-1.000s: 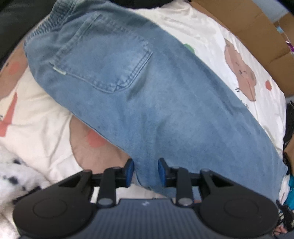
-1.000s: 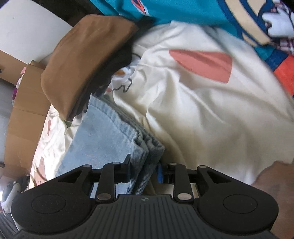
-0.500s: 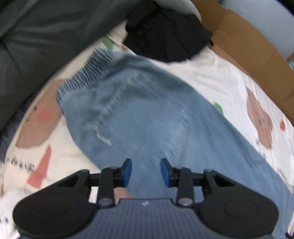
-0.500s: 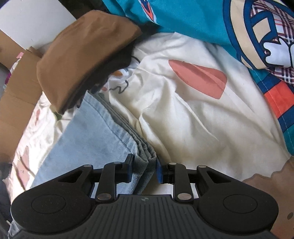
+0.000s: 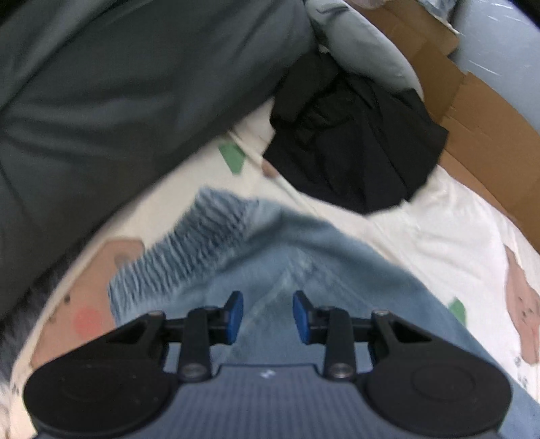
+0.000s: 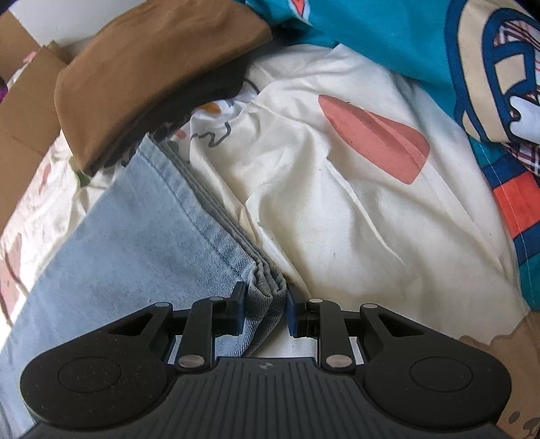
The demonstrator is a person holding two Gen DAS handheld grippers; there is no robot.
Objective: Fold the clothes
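Note:
Light blue jeans (image 5: 337,256) lie on a cream printed sheet (image 5: 438,219). Their ribbed elastic waistband (image 5: 189,256) is just ahead and left of my left gripper (image 5: 267,315). That gripper hangs over the denim near the waistband with its blue pads apart. Its jaws are closing a little, and no cloth is pinched between them. In the right wrist view the leg end of the jeans (image 6: 135,243) runs down to my right gripper (image 6: 264,309). It is shut on the stacked hems (image 6: 266,287).
A crumpled black garment (image 5: 351,145) lies beyond the waistband. Dark grey bedding (image 5: 118,101) is on the left and cardboard (image 5: 479,135) on the right. A folded brown garment (image 6: 141,67) sits beside the jeans leg. A teal cartoon blanket (image 6: 388,30) lies beyond it.
My left gripper has travelled along the jeans from the back pocket area up to the waistband, bringing the black garment into view. The right gripper keeps its hold on the hems, almost still.

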